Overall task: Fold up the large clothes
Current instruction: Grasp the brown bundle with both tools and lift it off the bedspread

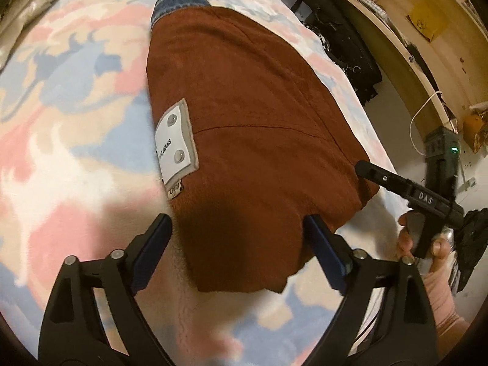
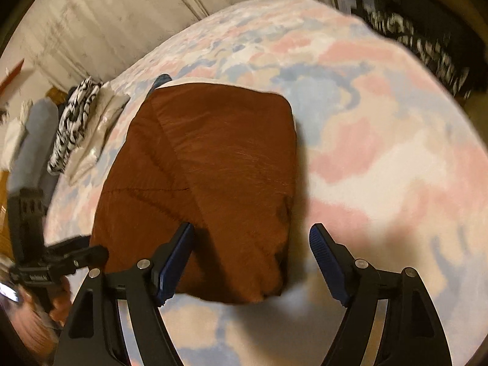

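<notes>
garment: a rust-brown jacket [image 1: 250, 128] lies folded into a thick block on the bed, its long side running away from the left wrist camera; in the right wrist view it [image 2: 207, 183] sits left of the middle of the blanket.
label: a white patch [image 1: 175, 141] with two metal studs and printed letters is sewn near the jacket's left edge, with a small woven tag just below it.
denim: a strip of blue denim [image 1: 180, 1] pokes out from under the far end of the brown block.
blanket: a fleece cover [image 1: 67, 97] in pink, pale blue and cream patches spreads under everything.
left gripper: the left gripper [image 1: 239, 241] hovers over the near end of the jacket, its blue-padded fingers [image 1: 152, 244] spread wide with nothing between them; whether they touch the cloth cannot be told.
right gripper: the right gripper [image 2: 253, 262] is spread wide too, holding nothing, its left finger over the near corner of the jacket and its right finger over bare blanket; in the left wrist view its black body [image 1: 408, 192] shows beside the jacket's right edge, held in a hand [image 1: 427, 250].
pile: a black-and-white patterned cloth [image 2: 73, 125] lies on pale bedding at the far left of the bed.
room: a desk [image 1: 405, 30] with a yellow envelope [image 1: 427, 23] stands beyond the bed's right side.
</notes>
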Available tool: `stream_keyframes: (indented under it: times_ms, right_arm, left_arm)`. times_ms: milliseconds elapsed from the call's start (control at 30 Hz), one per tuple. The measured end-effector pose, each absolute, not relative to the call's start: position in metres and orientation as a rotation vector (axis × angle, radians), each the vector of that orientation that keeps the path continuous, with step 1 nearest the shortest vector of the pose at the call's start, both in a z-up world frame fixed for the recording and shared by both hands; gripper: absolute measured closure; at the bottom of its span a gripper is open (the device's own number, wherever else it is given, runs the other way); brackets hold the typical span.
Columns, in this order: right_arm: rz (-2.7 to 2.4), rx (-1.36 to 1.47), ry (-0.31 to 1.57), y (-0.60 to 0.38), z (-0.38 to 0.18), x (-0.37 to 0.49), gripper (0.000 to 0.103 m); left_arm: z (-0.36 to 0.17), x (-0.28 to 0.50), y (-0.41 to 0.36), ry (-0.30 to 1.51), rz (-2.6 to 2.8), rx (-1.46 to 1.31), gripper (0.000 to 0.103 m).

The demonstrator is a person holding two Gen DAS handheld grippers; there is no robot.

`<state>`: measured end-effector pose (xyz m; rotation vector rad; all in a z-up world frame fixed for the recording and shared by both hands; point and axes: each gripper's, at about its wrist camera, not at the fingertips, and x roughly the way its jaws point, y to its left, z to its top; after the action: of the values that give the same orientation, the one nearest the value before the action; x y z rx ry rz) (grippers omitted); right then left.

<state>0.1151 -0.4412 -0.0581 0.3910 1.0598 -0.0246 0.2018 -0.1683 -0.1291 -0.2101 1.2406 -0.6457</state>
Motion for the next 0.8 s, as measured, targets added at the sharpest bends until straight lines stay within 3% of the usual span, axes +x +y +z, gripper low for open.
stream_keyframes:
  times_ms: [167, 333, 633, 667, 800]
  right_arm:
    - [0.107, 0.680, 1.115, -0.478, -0.098, 0.134, 0.023]
    - [0.287, 0.888, 1.120, -0.507, -0.121, 0.153, 0.015]
    - [0.386, 0.937, 1.118, -0.511, -0.140, 0.196, 0.017]
    - [0.389, 0.922, 1.116, -0.509, -0.140, 0.199, 0.019]
    - [0.357, 0.918, 1.093, -0.507, -0.142, 0.207, 0.055]
  left_arm:
    - [-0.148, 0.214, -0.165, 1.288, -0.685, -0.302, 0.006]
    - [-0.167, 0.227, -0.166, 1.332, -0.735, -0.390, 0.005]
    - [-0.187, 0.252, -0.178, 1.330, -0.735, -0.472, 0.001]
    - [-0.189, 0.254, -0.180, 1.329, -0.726, -0.479, 0.001]
    - [-0.188, 0.256, -0.184, 1.303, -0.656, -0.497, 0.004]
